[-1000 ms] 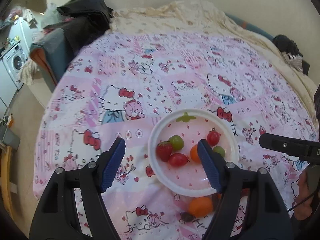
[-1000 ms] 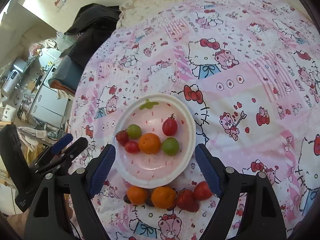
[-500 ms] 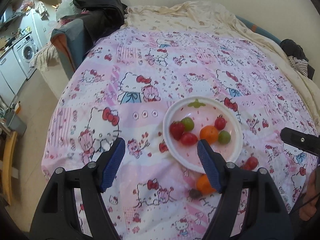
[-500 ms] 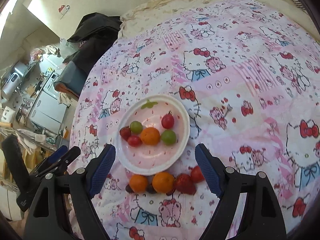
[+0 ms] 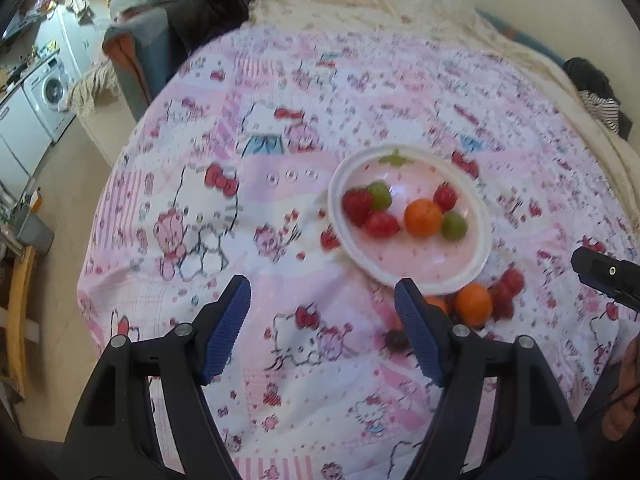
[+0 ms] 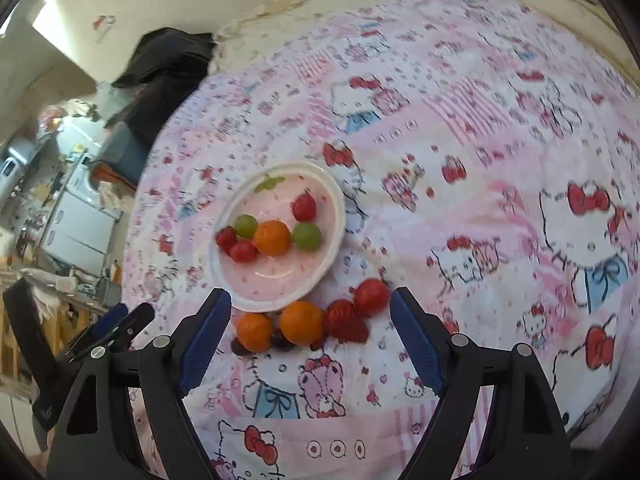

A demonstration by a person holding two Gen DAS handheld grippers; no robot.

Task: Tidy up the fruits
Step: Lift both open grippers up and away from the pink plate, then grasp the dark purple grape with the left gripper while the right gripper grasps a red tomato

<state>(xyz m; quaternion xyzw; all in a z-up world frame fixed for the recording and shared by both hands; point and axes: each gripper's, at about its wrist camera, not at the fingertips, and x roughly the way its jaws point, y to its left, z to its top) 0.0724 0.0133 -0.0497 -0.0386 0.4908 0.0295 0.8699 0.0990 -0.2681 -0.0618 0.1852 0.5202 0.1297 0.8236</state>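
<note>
A white plate [image 5: 478, 264] [image 6: 336, 240] sits on the Hello Kitty bedspread and holds an orange [image 5: 423, 218] [image 6: 272, 237], two green grapes, a strawberry [image 5: 356, 204] and red fruits. Loose fruits lie in front of it: two oranges [image 6: 301, 322], a strawberry [image 6: 345, 321], a red tomato [image 6: 371, 297] and dark grapes [image 5: 395, 338]. My left gripper [image 5: 322, 324] is open and empty, left of the loose fruits. My right gripper [image 6: 310, 334] is open and empty, with the loose fruits between its fingers' lines, a little above them.
The bed's left edge drops to the floor, where a washing machine [image 5: 48, 88] and a wooden chair [image 5: 18, 308] stand. Dark clothes [image 5: 200, 4] lie at the bed's far left corner. A cream blanket [image 5: 400, 4] lines the far side.
Both grippers have pulled back and up from the plate. The plate and fruits look smaller and farther. More loose fruits show in the left wrist view.
</note>
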